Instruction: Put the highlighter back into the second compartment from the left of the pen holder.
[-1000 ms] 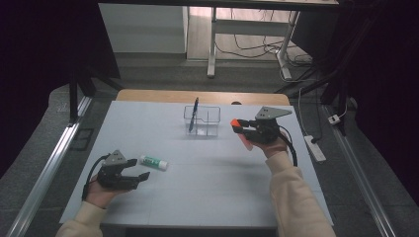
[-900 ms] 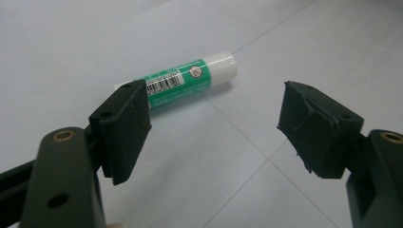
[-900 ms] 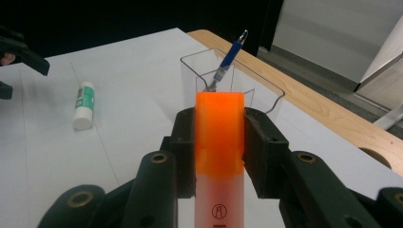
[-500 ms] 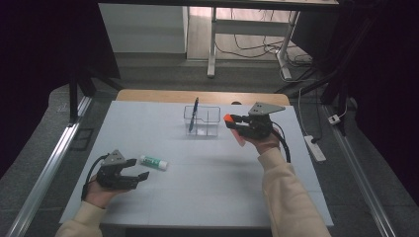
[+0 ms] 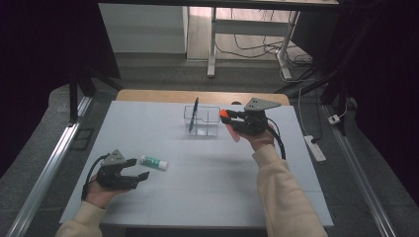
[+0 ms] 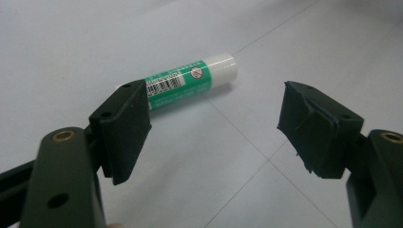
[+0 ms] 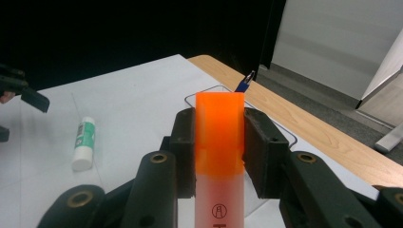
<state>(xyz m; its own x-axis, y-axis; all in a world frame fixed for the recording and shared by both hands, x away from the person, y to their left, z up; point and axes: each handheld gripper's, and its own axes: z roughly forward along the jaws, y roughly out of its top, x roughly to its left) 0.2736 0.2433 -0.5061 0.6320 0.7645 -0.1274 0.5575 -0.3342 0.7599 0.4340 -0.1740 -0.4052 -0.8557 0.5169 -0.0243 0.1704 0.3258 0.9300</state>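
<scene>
Where the table [image 5: 207, 197] runs toward frame top, clear container [image 5: 202, 122]: one blue pen [image 5: 193, 113], leaning. Right gripper [image 5: 228, 117]: jaws clamped on orange highlighter [image 7: 219, 142]. Left gripper [image 5: 141, 169]: jaws apart, beside glue stick [image 6: 190, 80].

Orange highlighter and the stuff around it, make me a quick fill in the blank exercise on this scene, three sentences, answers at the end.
1. The right gripper is shut on a highlighter with an ____ cap.
2. The glue stick lies in front of the left gripper, whose jaws are ____.
3. A blue pen stands leaning in the clear ____.

Missing words: orange; open; container
</scene>
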